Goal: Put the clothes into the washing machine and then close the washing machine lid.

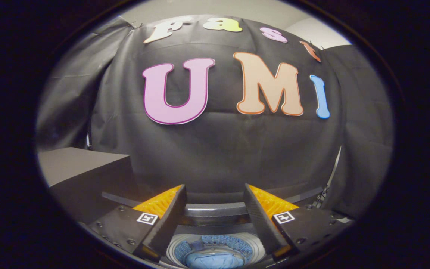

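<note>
The clothes (pixel 215 260), a blue bundle, already lie down inside the drum (pixel 215 246) of the washing machine (pixel 215 215), at the bottom centre of the frame. I see them through the gap between my two fingers, below and just ahead of the tips. They sit inside the ring of the drum, so I judge the loading half of the job done and the lid the part left.

My claw (pixel 215 196) is spread wide and holds nothing; the fingers stand apart on either side of the drum opening, and neither touches cloth or machine. It hangs above the opening, tipped so that most of what I look at is the booth wall, with the machine only in the lowest strip of the frame.

What the coming move turns on is where the lid lies from the claw. A dark curved band runs across just beyond the fingertips, at the far side of the opening, its long axis going left to right across the frame. I take it for the machine's back rim or the raised lid seen edge-on; I cannot tell which from here. If it is the lid, it lies straight ahead of the claw and slightly higher than the drum, so I would reach forward over the opening and draw it back toward me and down.

A grey box (pixel 80 166) stands at the lower left of the frame, beside the machine and apart from my fingers.
</note>
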A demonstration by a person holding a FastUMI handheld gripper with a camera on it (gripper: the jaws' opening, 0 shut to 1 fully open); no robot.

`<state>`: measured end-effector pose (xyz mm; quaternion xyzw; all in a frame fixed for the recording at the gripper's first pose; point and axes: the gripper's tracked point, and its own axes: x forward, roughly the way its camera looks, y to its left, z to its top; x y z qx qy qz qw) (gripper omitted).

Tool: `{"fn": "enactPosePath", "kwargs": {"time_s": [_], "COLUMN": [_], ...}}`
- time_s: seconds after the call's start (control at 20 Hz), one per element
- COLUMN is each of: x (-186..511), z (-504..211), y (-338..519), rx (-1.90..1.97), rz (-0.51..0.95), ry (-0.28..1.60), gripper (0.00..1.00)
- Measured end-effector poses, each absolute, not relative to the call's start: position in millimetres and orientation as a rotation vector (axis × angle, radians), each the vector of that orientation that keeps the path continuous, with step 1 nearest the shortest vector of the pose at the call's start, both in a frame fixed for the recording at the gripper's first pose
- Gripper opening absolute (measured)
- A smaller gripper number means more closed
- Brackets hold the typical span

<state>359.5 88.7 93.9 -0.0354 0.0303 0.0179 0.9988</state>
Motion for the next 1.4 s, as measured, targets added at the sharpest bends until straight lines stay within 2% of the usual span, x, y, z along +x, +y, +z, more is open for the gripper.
{"fn": "enactPosePath", "kwargs": {"time_s": [0.3, 0.7, 0.95, 1.3, 1.4], "x": [323, 253, 215, 209, 184], "z": [46, 74, 81, 63, 61], "y": [75, 113, 124, 117, 114], "rx": [-0.098, -0.012, 0.021, 0.063, 0.087], "rz": [-0.05, -0.033, -0.03, -0.003, -0.009], "ry": [0.164, 0.018, 0.024, 0.076, 0.064], "gripper": [0.96, 0.96, 0.96, 0.96, 0.97]}}
